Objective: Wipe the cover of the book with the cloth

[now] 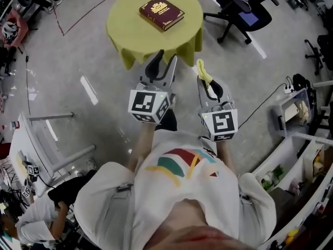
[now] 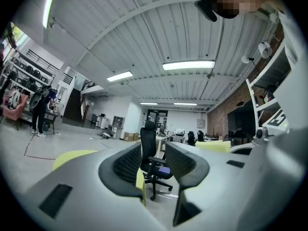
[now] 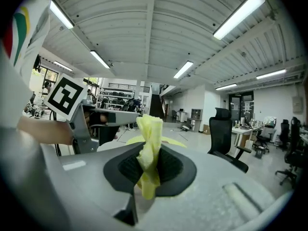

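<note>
Resting flat, the book (image 1: 161, 13) is lying on the round table (image 1: 125, 40), well away from both tongs; it is looking hard and heavy, so I think it is not going to slide much under a rub; the cloth (image 3: 149, 129) is looking soft, thin and floppy; the right tongs (image 3: 151, 160) are squeezing it around its middle, a good spot, with both ends poking out free; the left tongs (image 2: 154, 163) are standing apart, holding nothing.
</note>
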